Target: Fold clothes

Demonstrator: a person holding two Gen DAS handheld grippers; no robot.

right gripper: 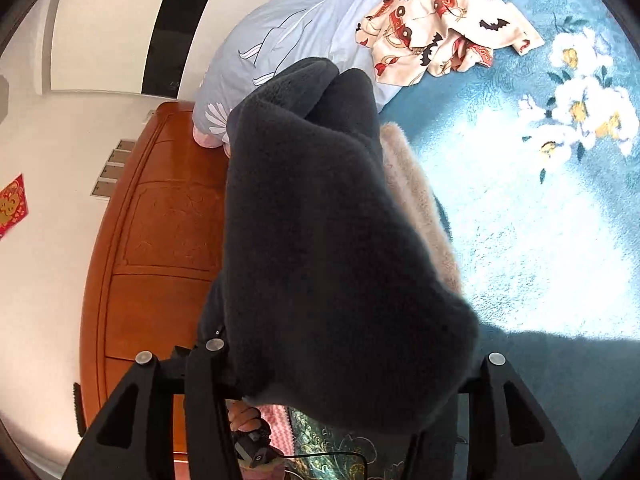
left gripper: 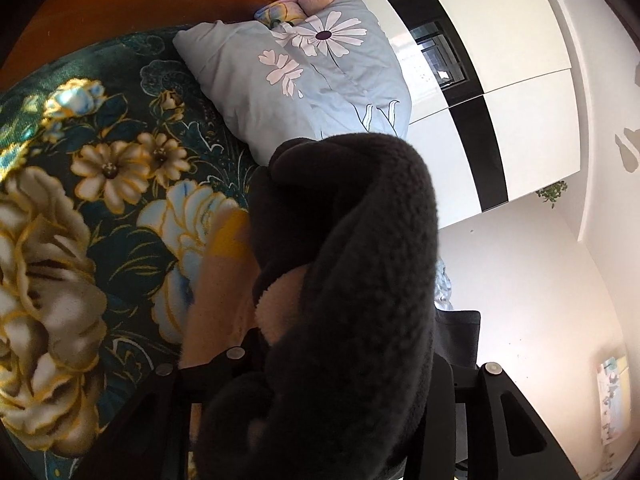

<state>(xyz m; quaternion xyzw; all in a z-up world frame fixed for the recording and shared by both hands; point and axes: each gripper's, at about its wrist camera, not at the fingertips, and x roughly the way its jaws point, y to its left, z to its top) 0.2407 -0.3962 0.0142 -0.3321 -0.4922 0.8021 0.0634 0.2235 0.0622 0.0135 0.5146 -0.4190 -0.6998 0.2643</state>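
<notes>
Mostly bed fills both views: floral blanket point(left gripper: 80, 184) spread over it, teal with gold and cream blooms. Pale blue quilt point(left gripper: 304, 80) bunched at blanket's far side, near wooden headboard point(right gripper: 160, 216). Dark fleece garment point(right gripper: 332, 240), pinkish lining showing, hangs lifted above blanket. Bat-print cloth point(right gripper: 444, 24) crumpled against quilt. Left gripper point(left gripper: 320, 360) and right gripper point(right gripper: 320, 360) both buried in fleece; jaw gap hidden, cannot tell opening.
</notes>
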